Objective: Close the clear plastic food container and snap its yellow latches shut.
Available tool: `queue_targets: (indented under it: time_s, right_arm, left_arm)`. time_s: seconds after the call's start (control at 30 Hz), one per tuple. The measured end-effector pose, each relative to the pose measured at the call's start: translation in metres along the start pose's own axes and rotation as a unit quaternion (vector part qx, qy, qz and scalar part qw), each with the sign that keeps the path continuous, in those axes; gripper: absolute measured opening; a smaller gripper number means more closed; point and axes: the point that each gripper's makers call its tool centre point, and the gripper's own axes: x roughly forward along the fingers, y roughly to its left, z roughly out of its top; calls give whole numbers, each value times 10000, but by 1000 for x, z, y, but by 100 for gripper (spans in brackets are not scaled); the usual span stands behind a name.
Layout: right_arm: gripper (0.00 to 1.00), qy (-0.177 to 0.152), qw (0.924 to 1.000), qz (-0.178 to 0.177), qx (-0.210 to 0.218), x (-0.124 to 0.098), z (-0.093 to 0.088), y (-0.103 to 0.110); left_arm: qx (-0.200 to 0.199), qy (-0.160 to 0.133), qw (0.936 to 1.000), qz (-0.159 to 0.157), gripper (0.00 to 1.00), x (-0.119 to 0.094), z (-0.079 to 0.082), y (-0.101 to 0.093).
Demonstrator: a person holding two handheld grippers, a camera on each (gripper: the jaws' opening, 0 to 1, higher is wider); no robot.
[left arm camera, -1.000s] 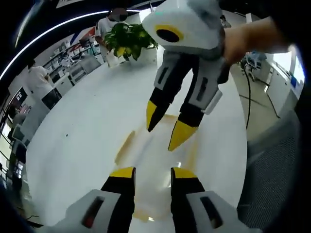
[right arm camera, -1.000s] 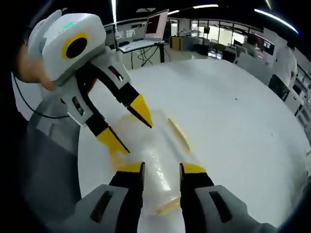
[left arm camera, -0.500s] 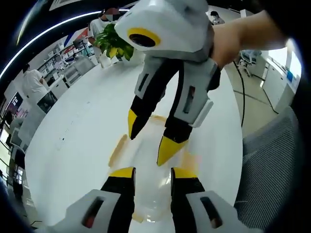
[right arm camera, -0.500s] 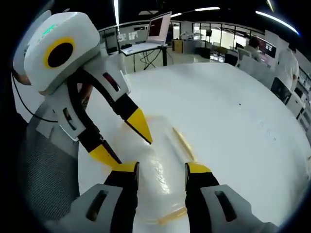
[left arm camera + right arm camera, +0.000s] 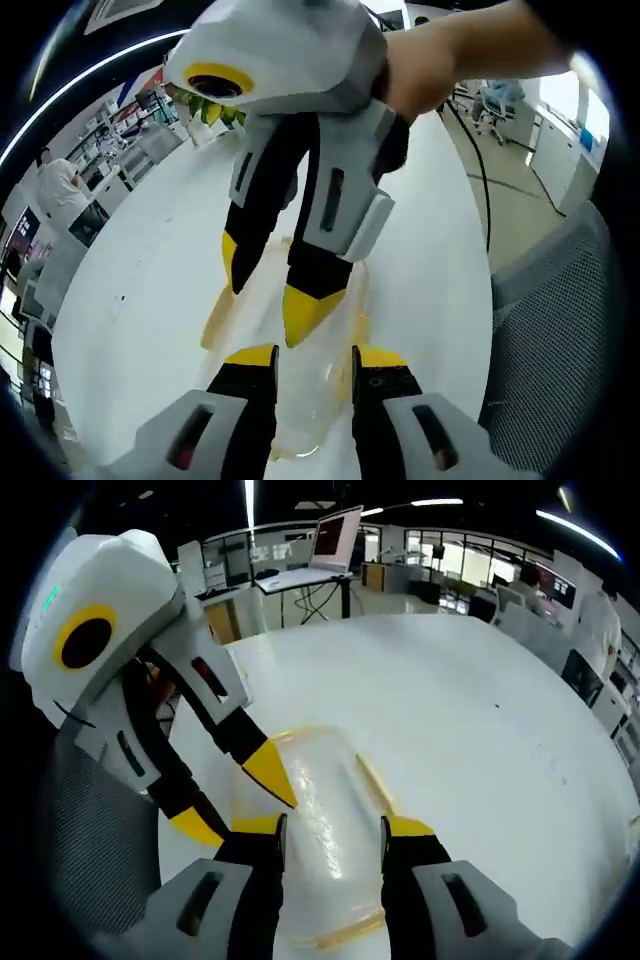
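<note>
A clear plastic container (image 5: 325, 815) lies on the white table (image 5: 480, 710) with its lid on. Thin yellow latches run along its sides (image 5: 375, 782) (image 5: 214, 320) and its near end (image 5: 346, 932). My right gripper (image 5: 333, 827) hovers open, its jaws over the lid's near part. My left gripper (image 5: 313, 358) is open too, over the container's (image 5: 300, 410) opposite end. Each gripper faces the other: the right gripper (image 5: 272, 290) points down at the lid in the left gripper view, and the left gripper (image 5: 233, 800) reaches the container's left side. A hand (image 5: 440, 60) holds the right gripper.
A grey mesh chair (image 5: 560, 330) stands at the table's edge beside the container. A green plant (image 5: 205, 108) sits at the table's far end. A laptop (image 5: 335, 535) on a desk and people (image 5: 58, 182) stand beyond the table.
Both grippers have drawn closer together over the container; each now looms larger in the other's view. The right gripper's jaws stand a little wider than a second ago.
</note>
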Motion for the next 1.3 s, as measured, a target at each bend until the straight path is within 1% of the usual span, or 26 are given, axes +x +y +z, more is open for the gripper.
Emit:
queue_targets:
  time_s: [0.03,0.07,0.17,0.27,0.4,0.5,0.57,0.67,0.77,0.87,1.0,1.1,1.13,1.2,1.27,1.3]
  right_arm:
    - [35,16,10000,-5,-4,0,0,-1]
    - [35,23,10000,-2,-22,0,1,-2]
    - [35,39,10000,9,-69,1,4,-4]
    - [36,137,9997,29,-191,2,5,-4]
    - [40,315,9978,151,-560,4,7,-5]
    - [41,511,9945,320,-851,6,9,-6]
    - [39,714,9911,327,-1075,8,6,-11]
    - [39,811,9894,468,-1112,10,7,-11]
    - [39,871,9886,602,-1067,13,7,-12]
    - [39,982,9870,693,-1067,15,5,-15]
    - [41,1084,9849,1003,-902,17,5,-10]
    - [40,1337,9780,1161,-1099,18,1,-10]
    - [40,1370,9773,1175,-1114,18,0,-10]
    - [40,1608,9712,1334,-1146,19,-6,-9]
    - [40,1638,9701,1367,-1157,21,-5,-9]
    - [40,1698,9690,1381,-1144,21,-5,-9]
  left_arm:
    - [-55,-139,9999,26,23,0,4,2]
    - [-64,-94,9999,21,23,-1,3,2]
    - [2,-114,9999,3,23,-1,3,2]
    - [-16,-109,9999,17,23,-1,3,3]
    - [-79,-85,9999,1,22,-2,2,2]
    - [7,-42,10000,-15,22,-3,1,2]
    - [128,-23,9999,-72,24,-3,0,0]
    - [309,93,9994,-121,26,-3,-4,-5]
    - [324,126,9992,-172,26,-1,-5,-10]
    - [444,167,9987,-183,27,2,-5,-15]
    - [589,154,9979,-209,28,5,-2,-16]
    - [601,186,9978,-190,28,5,-4,-12]
    - [594,187,9979,-182,27,5,-4,-11]
    - [549,186,9982,-169,27,5,-5,-9]
    - [538,207,9983,-128,28,6,-5,-8]
    - [607,192,9979,-119,28,6,-5,-8]
